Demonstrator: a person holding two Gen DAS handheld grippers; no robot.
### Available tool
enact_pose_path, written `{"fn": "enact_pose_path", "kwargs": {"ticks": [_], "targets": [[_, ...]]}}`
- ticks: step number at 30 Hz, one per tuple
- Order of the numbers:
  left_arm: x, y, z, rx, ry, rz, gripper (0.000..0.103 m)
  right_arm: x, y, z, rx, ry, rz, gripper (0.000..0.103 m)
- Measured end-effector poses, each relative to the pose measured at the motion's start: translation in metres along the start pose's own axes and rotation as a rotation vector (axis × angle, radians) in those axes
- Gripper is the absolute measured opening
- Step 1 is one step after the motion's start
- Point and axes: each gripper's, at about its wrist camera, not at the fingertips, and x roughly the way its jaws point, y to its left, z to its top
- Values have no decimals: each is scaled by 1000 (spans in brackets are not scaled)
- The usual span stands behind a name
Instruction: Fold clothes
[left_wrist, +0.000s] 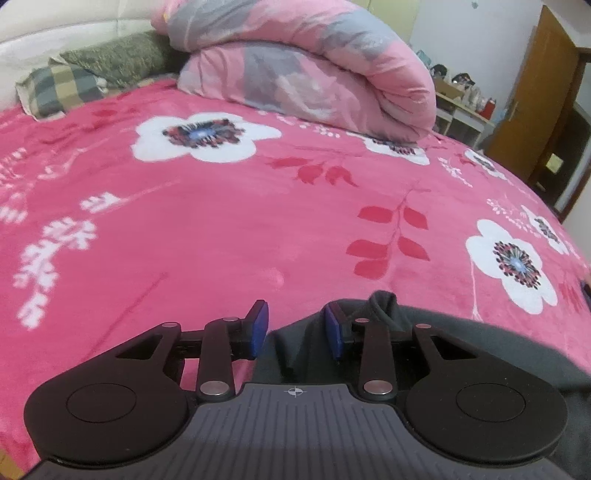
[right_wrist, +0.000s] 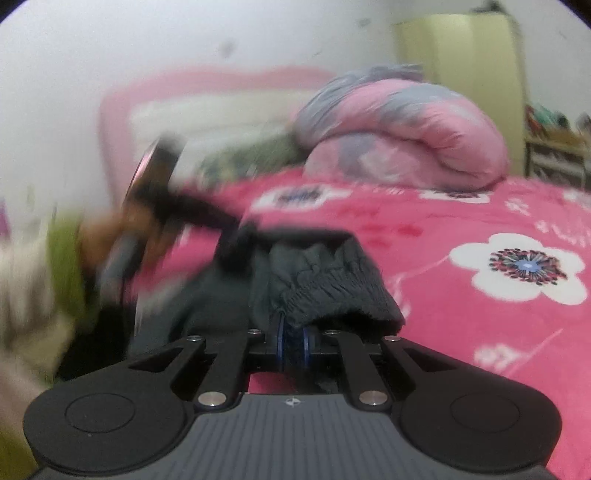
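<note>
Left gripper: your jaws stood wide at the garment's edge.
Right gripper: yours clamped the dark grey garment.
Garment: lay on pink blanket.
Room: bare blanket ahead.

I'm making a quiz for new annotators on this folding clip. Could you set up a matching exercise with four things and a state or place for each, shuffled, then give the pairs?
Things:
1. left hand-held gripper
2. right hand-held gripper
3. rolled quilt
4. checked pillow

States or places:
A. shut on the dark grey garment
B. pink and grey, lying at the far end of the bed
C. open, fingers apart over the garment's edge
D. at the headboard, beside an olive-green pillow

Pairs: 1-C, 2-A, 3-B, 4-D
</note>
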Motion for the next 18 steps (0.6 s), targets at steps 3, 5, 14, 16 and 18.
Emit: {"fn": "enact_pose_path", "kwargs": {"ticks": [3, 5, 14, 16, 18], "targets": [[-17, -4, 4, 15, -48, 22, 37, 1, 32, -18, -108, 70, -15, 9], [-32, -9, 5, 28, -85, 22, 40, 3, 39, -26, -120, 95, -27, 10], [-94, -104, -45, 340, 73, -427, 57, -29, 8, -44, 208, -25, -85, 15], [-96, -130, -68, 418, 142, -498, 57, -45, -4, -52, 297, -65, -128, 17], [-94, -154, -91, 508, 176, -495, 57, -59, -16, -61, 381, -93, -178, 18]]}}
